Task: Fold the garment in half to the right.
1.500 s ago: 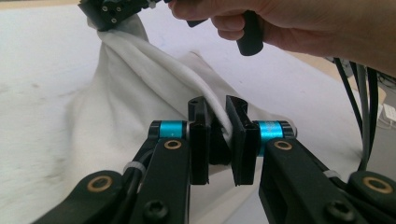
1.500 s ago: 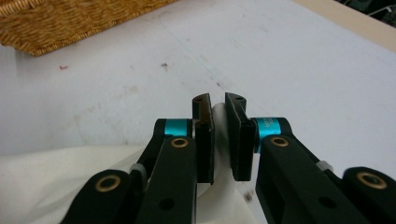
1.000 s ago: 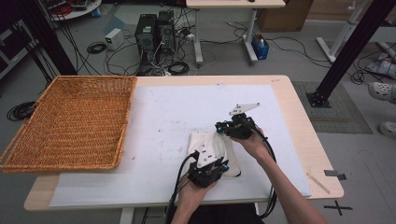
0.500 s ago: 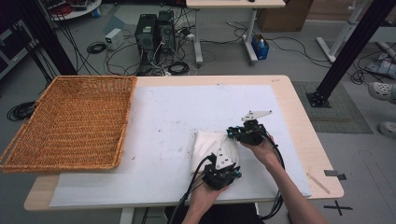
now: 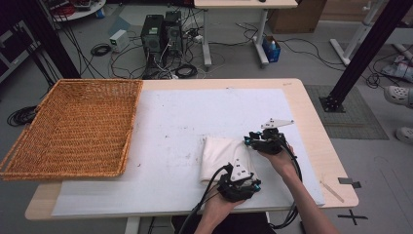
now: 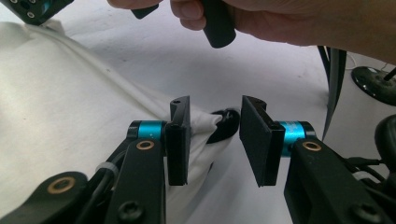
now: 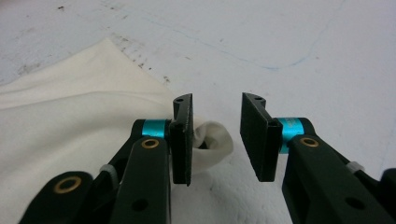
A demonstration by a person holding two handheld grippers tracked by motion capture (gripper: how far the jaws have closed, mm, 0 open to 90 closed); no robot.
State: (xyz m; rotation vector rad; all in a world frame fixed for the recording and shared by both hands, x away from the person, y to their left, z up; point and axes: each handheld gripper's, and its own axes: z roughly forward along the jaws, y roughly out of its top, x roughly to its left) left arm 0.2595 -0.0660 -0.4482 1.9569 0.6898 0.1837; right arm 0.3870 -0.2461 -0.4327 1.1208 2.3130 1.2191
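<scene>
On the near right part of the surface, at about five o'clock from its centre: one folded white cloth, lying flat on the white sheet.

Left hand-held gripper: at the cloth's near edge, six o'clock of it. In the left gripper view its jaws stand apart, released, with a bunched corner of the cloth lying against the inner face of the left jaw and partly in the gap.

Right hand-held gripper: at the cloth's right edge, around two o'clock of it. In the right gripper view its jaws are likewise apart, nothing gripped; a curled corner of the cloth sits in the gap, touching the left jaw, clear of the right one.

Wicker basket: at nine o'clock of the cloth, well apart, nothing visible inside.

Step in hand, as judged: both corners are lined up for a pinch, not yet taken. Next move calls for closing both jaws on the cloth's edges together, low enough to catch every layer, then lifting evenly; the basket looks the likely destination.
</scene>
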